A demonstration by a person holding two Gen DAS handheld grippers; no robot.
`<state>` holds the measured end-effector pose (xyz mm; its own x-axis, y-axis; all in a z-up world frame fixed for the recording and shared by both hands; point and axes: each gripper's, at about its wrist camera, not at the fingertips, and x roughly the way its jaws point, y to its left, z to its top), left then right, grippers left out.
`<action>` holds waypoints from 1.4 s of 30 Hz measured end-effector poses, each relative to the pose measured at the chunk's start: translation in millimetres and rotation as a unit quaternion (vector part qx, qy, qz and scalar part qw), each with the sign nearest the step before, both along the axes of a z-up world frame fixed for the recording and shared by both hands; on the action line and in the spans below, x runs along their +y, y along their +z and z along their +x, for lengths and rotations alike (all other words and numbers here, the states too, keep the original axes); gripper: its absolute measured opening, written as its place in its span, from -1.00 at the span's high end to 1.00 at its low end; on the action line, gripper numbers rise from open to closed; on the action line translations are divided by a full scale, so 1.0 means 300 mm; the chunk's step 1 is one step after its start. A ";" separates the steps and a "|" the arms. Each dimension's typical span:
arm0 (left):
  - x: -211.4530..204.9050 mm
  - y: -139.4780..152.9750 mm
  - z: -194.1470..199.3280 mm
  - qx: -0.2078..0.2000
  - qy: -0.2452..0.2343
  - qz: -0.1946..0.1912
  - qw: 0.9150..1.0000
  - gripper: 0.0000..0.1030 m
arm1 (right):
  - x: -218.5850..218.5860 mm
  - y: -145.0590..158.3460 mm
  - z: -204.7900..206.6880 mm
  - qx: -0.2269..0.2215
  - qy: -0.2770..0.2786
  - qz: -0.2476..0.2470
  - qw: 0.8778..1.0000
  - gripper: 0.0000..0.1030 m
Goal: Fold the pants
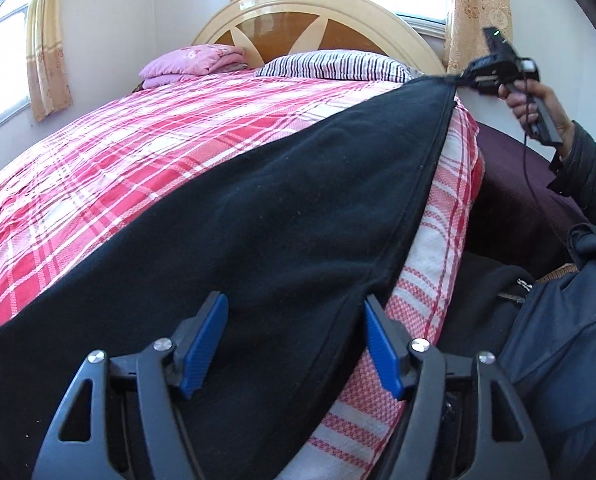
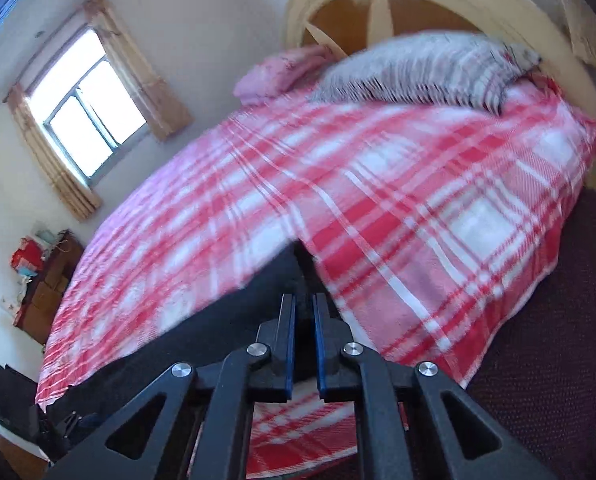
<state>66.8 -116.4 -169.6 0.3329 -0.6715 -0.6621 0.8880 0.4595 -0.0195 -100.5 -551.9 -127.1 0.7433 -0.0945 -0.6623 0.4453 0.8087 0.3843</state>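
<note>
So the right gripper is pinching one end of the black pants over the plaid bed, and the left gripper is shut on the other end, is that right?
Not quite. The left gripper is open, its blue fingers spread over the black pants, as the left wrist view shows. The right gripper is indeed pinching one end over the plaid bed.

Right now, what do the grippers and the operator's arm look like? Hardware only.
Left gripper: black linkage arms with triangular cutouts, silver pivot screws, ribbed blue finger pads. Right gripper is built the same. From the left wrist view its black pistol-style handle carries a small green LED and a thin black cable; the right hand is bare, with a dark jacket sleeve.
</note>
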 end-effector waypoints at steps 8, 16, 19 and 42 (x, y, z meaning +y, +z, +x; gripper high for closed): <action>0.009 -0.001 0.002 0.000 -0.011 -0.001 1.000 -0.36 | -0.008 0.028 -0.034 0.018 -0.053 -0.071 0.996 0.24; 0.038 0.029 0.017 -0.002 0.011 -0.017 1.000 -0.36 | 0.113 0.097 0.087 -0.037 0.065 -0.089 0.993 0.24; 0.057 0.035 0.016 -0.005 0.019 -0.020 1.000 -0.36 | 0.152 0.018 0.186 0.017 0.123 -0.060 0.990 0.24; 0.358 -0.043 0.084 -0.032 0.178 0.004 0.984 -0.47 | 1.209 -0.026 0.717 0.055 0.420 -0.057 0.904 0.12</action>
